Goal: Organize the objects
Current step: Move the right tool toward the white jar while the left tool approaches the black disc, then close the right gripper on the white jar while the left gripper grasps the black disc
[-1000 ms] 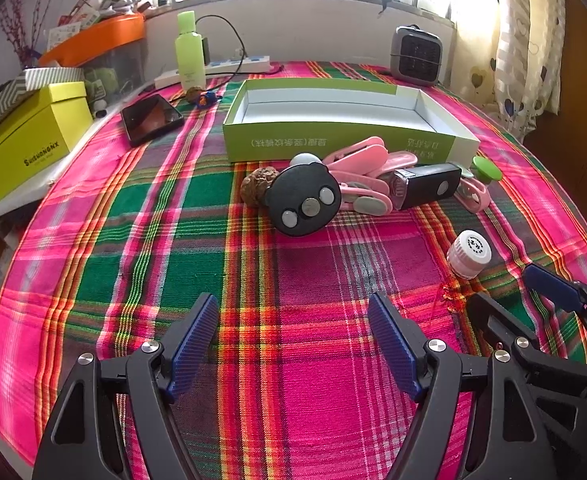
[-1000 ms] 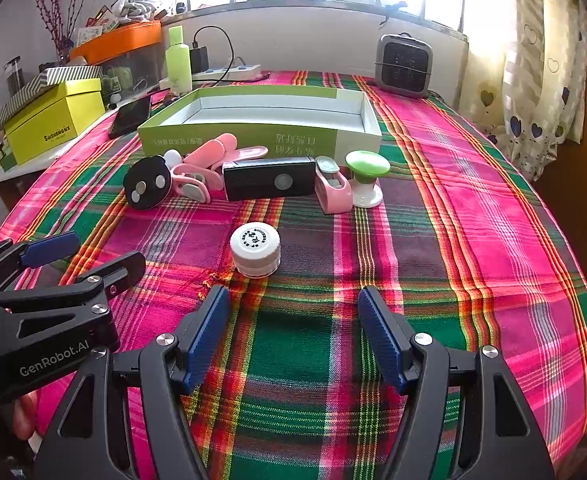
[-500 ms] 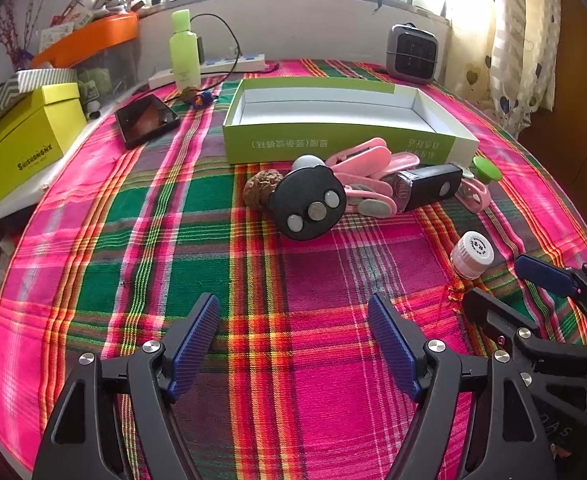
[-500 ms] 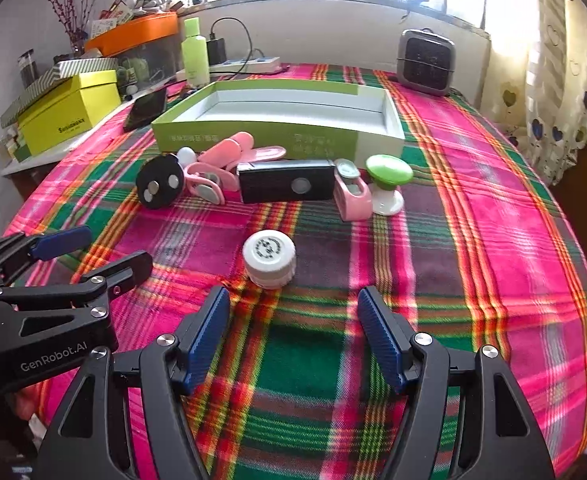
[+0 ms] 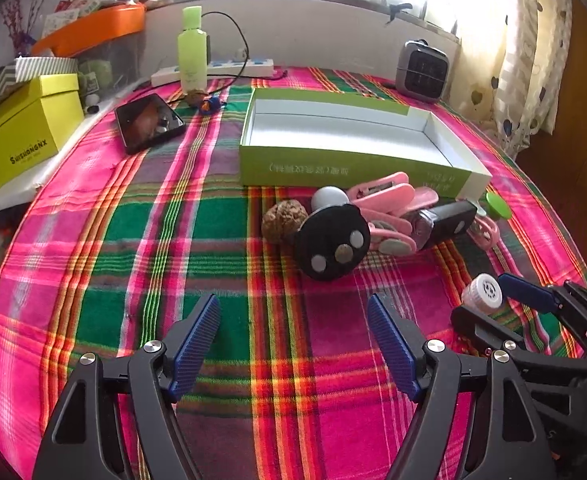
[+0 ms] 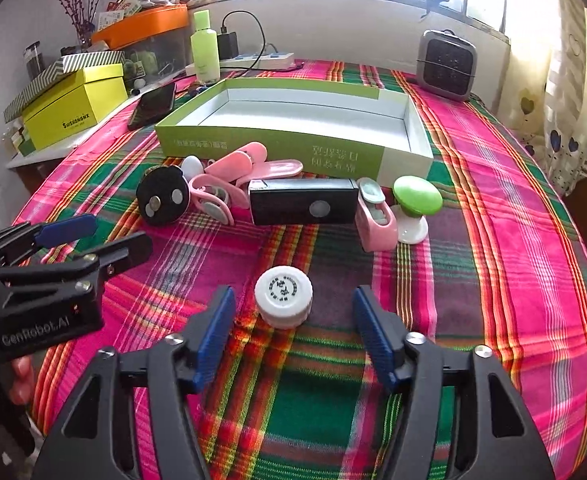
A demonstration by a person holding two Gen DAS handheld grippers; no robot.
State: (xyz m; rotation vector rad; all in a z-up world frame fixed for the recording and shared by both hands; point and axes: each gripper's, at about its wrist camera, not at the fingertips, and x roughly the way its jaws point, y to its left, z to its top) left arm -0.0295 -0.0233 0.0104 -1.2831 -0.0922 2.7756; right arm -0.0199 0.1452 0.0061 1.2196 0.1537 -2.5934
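Observation:
A small white round jar [image 6: 283,301] stands on the plaid cloth between the tips of my open right gripper [image 6: 293,330], untouched; it also shows in the left wrist view [image 5: 482,296]. An open green box [image 6: 305,120] with a white inside lies behind. In front of it lie a black round disc [image 6: 161,200], pink clips [image 6: 233,176], a black rectangular device [image 6: 302,206], a pink holder [image 6: 375,220], a green knob [image 6: 416,196] and a walnut [image 5: 283,220]. My left gripper [image 5: 293,344] is open and empty over bare cloth, short of the disc [image 5: 331,242].
A phone [image 5: 147,122], a green bottle [image 5: 191,54], a power strip [image 5: 213,70] and a small grey heater [image 5: 421,70] stand at the back. A yellow box [image 5: 17,132] sits on a shelf at left. Curtains hang at right.
My right gripper has moved forward, so the white jar now sits between its fingertips. My left gripper has moved slightly forward toward the black disc.

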